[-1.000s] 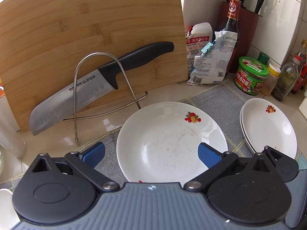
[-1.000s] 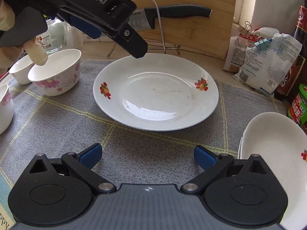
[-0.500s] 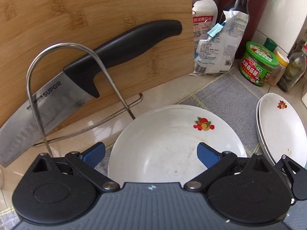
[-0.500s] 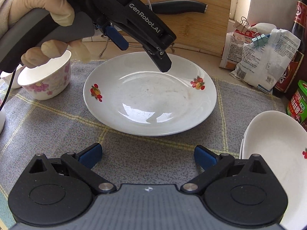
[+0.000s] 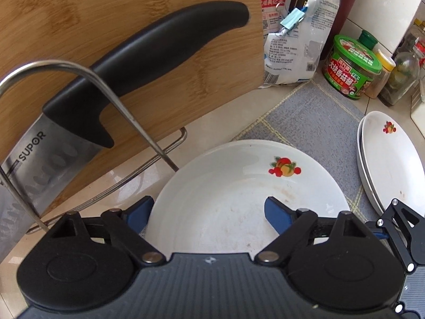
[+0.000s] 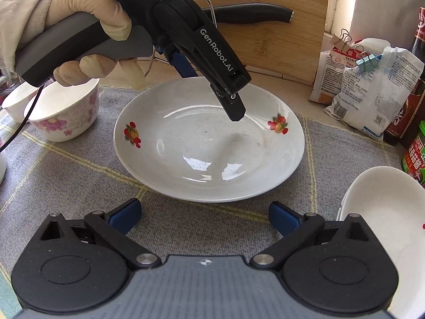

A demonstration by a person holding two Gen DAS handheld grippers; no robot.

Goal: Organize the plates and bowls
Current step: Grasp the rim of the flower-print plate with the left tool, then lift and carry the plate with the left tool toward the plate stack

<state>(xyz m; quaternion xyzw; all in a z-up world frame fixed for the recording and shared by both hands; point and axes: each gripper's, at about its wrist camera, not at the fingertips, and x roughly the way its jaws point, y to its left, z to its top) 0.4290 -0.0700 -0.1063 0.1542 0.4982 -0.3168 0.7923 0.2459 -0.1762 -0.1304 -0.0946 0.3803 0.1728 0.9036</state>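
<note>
Grey mat (image 6: 79, 180), one plate (image 6: 207, 159) between closing left claw (image 5: 207, 212), right claw (image 6: 204, 218) apart.

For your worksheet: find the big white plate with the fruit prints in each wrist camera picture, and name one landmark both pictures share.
Left wrist view: the plate fills the lower centre, just beyond the left tongs.
Right wrist view: the plate sits mid-frame on the grey mat, under the left tongs.
Shared landmark: the black-handled knife against the bamboo board.

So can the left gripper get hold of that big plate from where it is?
Probably yes. The left gripper straddles the plate's far rim, jaws just closing around it, nothing in between.
</note>
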